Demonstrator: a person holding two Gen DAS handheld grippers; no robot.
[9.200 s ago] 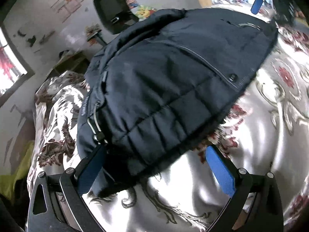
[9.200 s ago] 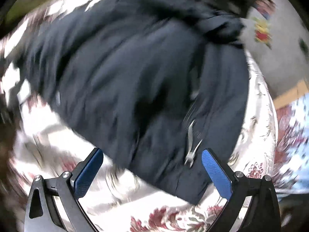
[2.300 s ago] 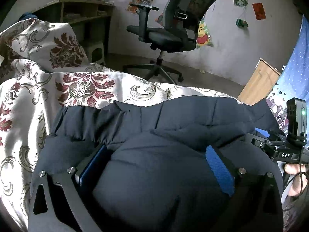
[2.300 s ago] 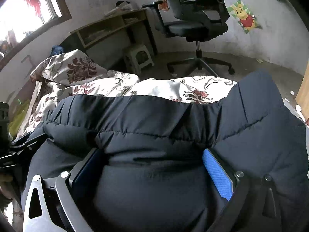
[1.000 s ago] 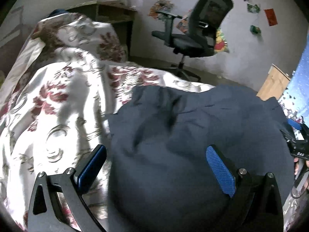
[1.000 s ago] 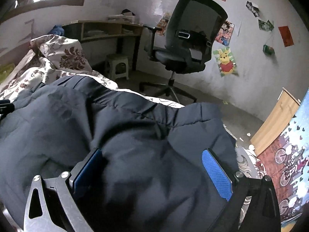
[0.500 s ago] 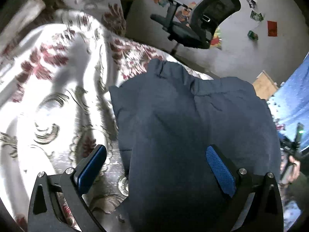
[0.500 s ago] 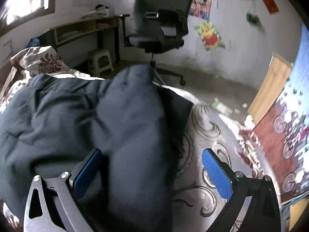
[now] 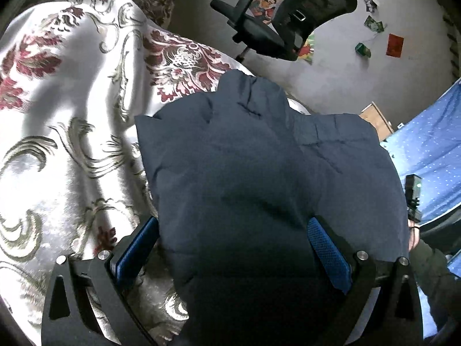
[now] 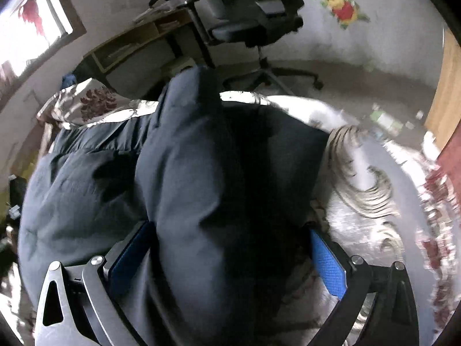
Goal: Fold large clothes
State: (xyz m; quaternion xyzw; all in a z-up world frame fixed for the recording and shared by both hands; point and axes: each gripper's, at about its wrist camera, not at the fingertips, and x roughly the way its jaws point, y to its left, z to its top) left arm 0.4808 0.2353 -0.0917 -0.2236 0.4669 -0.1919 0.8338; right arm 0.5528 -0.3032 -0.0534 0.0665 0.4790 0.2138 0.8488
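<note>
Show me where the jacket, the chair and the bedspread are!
jacket (image 9: pixel 259 173), left wrist view, middle of its dark padded cloth.
chair (image 9: pixel 314 3), left wrist view, on the black mesh back.
bedspread (image 9: pixel 57 132), left wrist view, bare flowered part left of the jacket.

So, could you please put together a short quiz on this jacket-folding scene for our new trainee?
1. True or false: the left claw stands open over the dark blue jacket.
2. What does the jacket lie on?
   A. a bare wooden desk
   B. a floral bedspread
   C. the floor
3. Fill in: beyond the bed stands a black office ____.

Key
1. True. Its blue pads are wide apart with the jacket between them, as are those of the right claw.
2. B, the floral bedspread.
3. chair: the office chair stands by the wall.
</note>
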